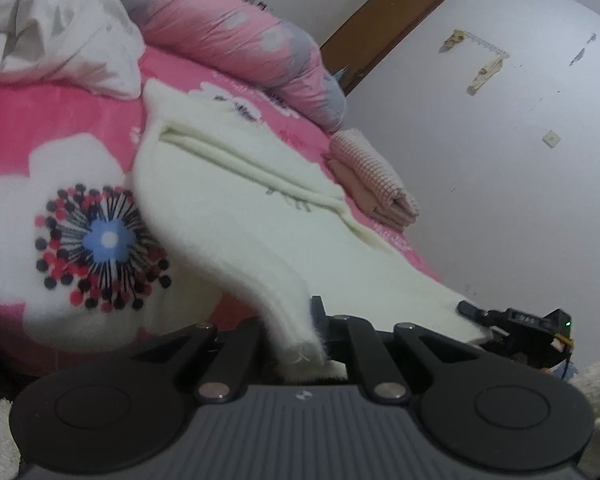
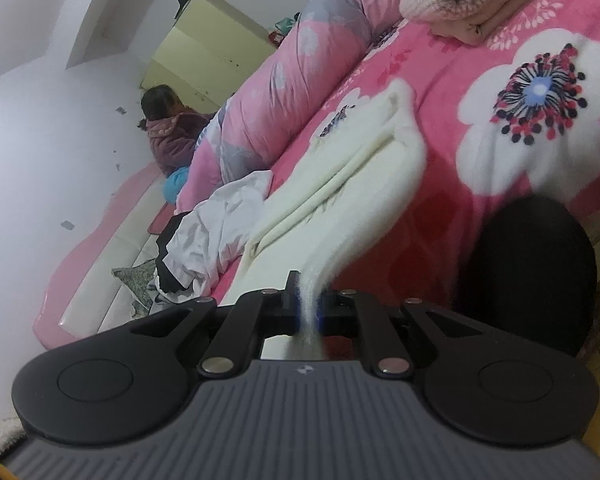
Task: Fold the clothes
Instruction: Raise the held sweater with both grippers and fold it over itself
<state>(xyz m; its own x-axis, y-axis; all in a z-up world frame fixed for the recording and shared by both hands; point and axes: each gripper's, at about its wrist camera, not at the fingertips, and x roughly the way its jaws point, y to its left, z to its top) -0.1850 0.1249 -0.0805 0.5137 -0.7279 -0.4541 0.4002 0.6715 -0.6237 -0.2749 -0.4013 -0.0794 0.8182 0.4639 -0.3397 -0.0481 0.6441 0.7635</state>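
A cream fuzzy garment (image 1: pixel 236 200) lies stretched across the pink flowered bedspread (image 1: pixel 32 128), its near edge lifted off the bed. My left gripper (image 1: pixel 314 320) is shut on one near corner of it, the cloth bunching between the fingers. In the right wrist view the same cream garment (image 2: pixel 364 184) runs away from me, and my right gripper (image 2: pixel 308 296) is shut on its other near corner. The right gripper (image 1: pixel 480 314) also shows at the lower right of the left wrist view, clamped on the cloth's edge.
A crumpled white shirt (image 1: pixel 64 28) lies at the bed's far side beside a rolled pink duvet (image 1: pixel 236 36). Folded pink clothes (image 1: pixel 372 176) are stacked near the wall edge. A person in a purple jacket (image 2: pixel 172 136) sits beyond the bed. A dark round object (image 2: pixel 532 272) stands beside the bed.
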